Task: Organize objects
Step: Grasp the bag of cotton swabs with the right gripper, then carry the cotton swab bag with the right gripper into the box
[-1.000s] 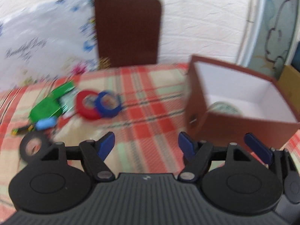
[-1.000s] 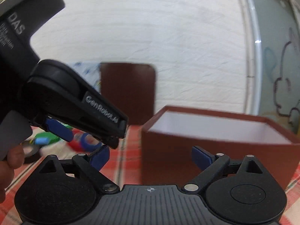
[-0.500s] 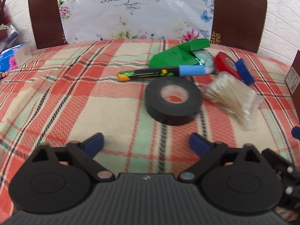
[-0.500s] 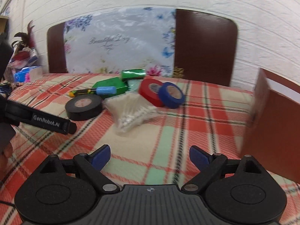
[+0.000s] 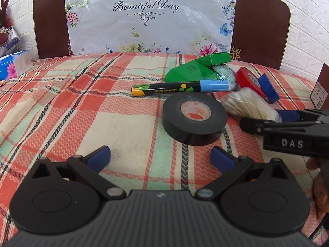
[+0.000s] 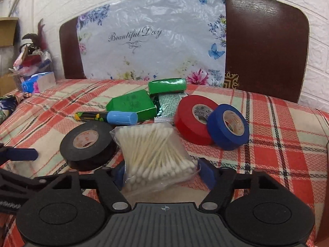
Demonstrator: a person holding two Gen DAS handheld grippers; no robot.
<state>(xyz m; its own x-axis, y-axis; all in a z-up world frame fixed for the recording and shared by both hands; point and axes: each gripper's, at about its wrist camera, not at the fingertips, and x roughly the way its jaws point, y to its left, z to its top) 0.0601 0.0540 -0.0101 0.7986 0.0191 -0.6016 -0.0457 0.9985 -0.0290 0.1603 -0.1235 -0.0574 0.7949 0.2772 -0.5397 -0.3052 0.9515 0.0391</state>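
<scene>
1. Right gripper (image 6: pixel 160 169) is closing its jaws w/ the clear plastic bag of white cotton swabs (image 6: pixel 156 154) between them; pads look just at the bag's sides, not yet squeezing.
2. Bag is lying on the red-green plaid cloth (image 6: pixel 277 144), touching the black tape roll (image 6: pixel 88 144).
3. Left gripper (image 5: pixel 160 156) is sitting wide, empty, near that roll.
4. Advice: grip mid-bag, firm; film's prob. slippery.

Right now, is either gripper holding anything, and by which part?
Nothing is gripped yet. The right gripper jaws are closing around the near end of the bag of cotton swabs. The left gripper is open, short of the black tape roll.
</scene>
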